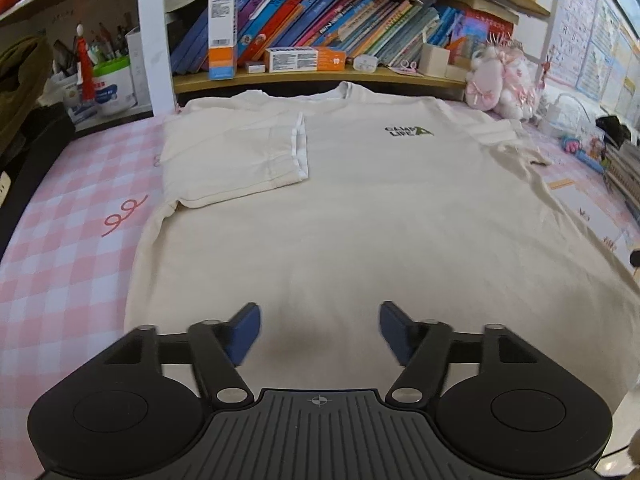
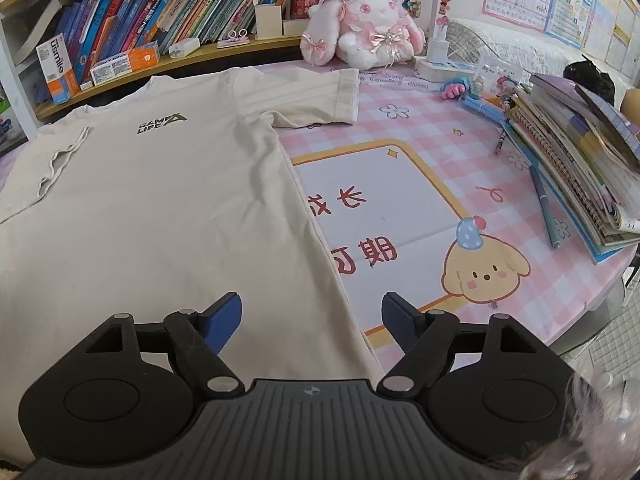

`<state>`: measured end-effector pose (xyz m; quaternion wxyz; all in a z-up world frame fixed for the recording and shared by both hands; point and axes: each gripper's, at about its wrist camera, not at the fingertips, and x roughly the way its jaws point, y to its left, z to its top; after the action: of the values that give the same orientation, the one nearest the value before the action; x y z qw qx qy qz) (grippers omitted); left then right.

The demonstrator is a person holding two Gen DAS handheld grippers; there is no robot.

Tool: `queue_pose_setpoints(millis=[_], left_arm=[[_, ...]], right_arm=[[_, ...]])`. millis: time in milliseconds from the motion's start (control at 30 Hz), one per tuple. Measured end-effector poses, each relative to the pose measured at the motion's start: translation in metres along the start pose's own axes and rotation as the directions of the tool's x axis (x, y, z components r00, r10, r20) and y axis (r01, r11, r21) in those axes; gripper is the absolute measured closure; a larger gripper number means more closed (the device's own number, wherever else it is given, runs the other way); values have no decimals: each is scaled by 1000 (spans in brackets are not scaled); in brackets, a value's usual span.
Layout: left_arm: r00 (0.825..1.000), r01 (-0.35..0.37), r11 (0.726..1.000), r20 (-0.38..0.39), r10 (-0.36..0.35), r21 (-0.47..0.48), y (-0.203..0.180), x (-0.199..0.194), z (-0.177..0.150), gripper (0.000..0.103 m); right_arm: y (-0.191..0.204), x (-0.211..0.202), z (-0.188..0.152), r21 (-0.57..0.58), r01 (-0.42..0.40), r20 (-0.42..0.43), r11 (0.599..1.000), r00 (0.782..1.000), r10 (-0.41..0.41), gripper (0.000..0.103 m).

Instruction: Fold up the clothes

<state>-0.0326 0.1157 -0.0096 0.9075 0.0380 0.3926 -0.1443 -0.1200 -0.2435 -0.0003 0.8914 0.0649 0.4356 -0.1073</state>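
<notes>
The left hand-held gripper (image 1: 320,330) hangs with jaws wide apart and empty over the lower body of the cream T-shirt (image 1: 360,208). The right hand-held gripper (image 2: 312,320), equally wide and empty, straddles the shirt's side edge. The shirt lies flat on the pink checked surface (image 2: 460,128), one sleeve (image 1: 236,156) folded inward.

left wrist: low over hem | right wrist: right edge | shared: shirt (image 1: 340,200)
</notes>
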Motion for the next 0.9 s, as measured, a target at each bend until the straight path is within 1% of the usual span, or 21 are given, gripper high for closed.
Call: queue_pose_setpoints(millis=[100, 233, 367, 500, 567, 700, 800, 900], left_arm=[[1000, -21, 1000, -3, 21, 1, -5, 0, 1, 25], [999, -51, 998, -7, 51, -25, -15, 1, 4, 22], [995, -98, 994, -25, 96, -46, -34, 5, 5, 22], [990, -139, 987, -43, 136, -81, -60, 8, 9, 22], [987, -157, 984, -39, 154, -85, -77, 11, 9, 22], [977, -213, 972, -22, 212, -95, -113, 18, 8, 14], [972, -232, 965, -3, 233, -120, -139, 21, 5, 14], [967, -255, 956, -27, 254, -145, -160, 23, 0, 14]], right_arm=[[-3, 4, 1, 6, -21, -3, 1000, 1000, 21, 27], [-7, 13, 8, -9, -52, -6, 999, 999, 52, 27], [-19, 27, 17, -32, -91, -11, 995, 996, 91, 26], [-38, 42, 32, -63, -137, -25, 989, 990, 135, 26], [-50, 49, 42, -71, -162, -27, 984, 987, 160, 26], [-79, 65, 63, -55, -222, -41, 974, 975, 220, 26], [-100, 80, 80, -30, -277, -56, 960, 960, 275, 26], [-119, 99, 100, -2, -333, -81, 943, 940, 331, 28]])
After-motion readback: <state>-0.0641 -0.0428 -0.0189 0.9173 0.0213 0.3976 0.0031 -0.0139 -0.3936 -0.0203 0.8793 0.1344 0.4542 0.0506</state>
